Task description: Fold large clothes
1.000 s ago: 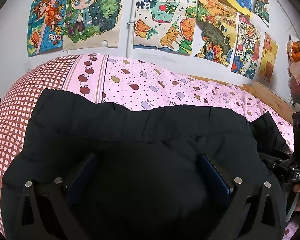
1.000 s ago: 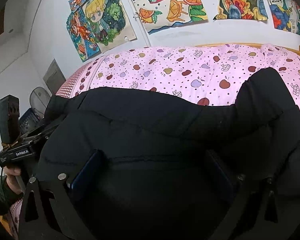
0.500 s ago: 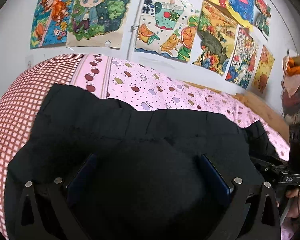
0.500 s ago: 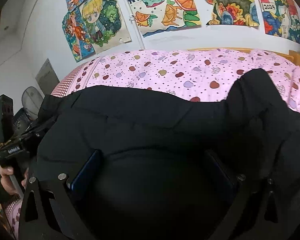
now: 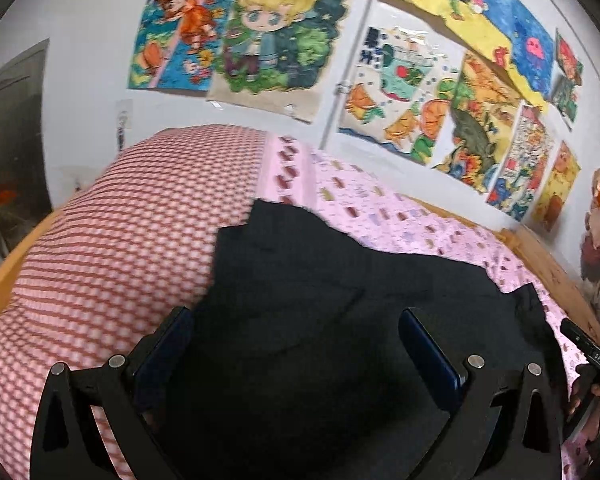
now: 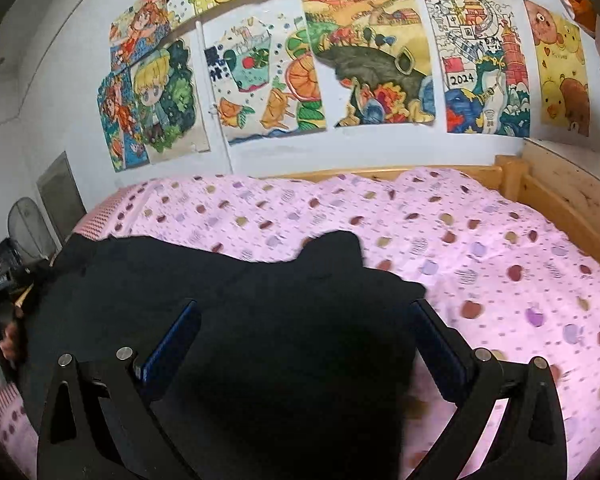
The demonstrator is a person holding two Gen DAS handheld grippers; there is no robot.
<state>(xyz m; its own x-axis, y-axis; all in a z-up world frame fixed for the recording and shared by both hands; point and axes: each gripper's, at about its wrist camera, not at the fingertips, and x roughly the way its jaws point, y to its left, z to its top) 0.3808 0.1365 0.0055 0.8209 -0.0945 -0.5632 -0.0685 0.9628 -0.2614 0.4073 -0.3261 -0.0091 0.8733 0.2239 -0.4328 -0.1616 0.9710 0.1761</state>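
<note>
Leftmost in the left wrist view, a red-checked pillow (image 5: 132, 240) fills the middle left of the frame, and more of it shows than half a second ago, when dark cloth spread across nearly the whole lower frame. At centre, the black coat (image 5: 340, 320) lies on the pink sheet (image 5: 400, 216), its far edge now nearer the lens and set at a slant. The left gripper (image 5: 296, 344) stands at the bottom of the frame with its jaws spread wide; the coat lies between and beneath the blue pads (image 5: 428, 344), and whether any cloth is pinched cannot be told. At the right edge, the other tool and a hand (image 5: 588, 392) show faintly.

In the right wrist view, the left-hand tool sits at the far left edge. The coat (image 6: 220, 312) occupies the lower left and centre, with a rounded flap rising at mid-frame. The right gripper (image 6: 304, 340) is likewise spread, its right finger (image 6: 436, 340) now over bare sheet (image 6: 500, 260), where earlier it was over cloth. At upper right, the wooden bed frame (image 6: 572, 192) borders the sheet beneath the wall drawings (image 6: 372, 60).

Judged from this, the coat has been drawn toward the near edge, narrowing its spread; a further fold seems still to come.
</note>
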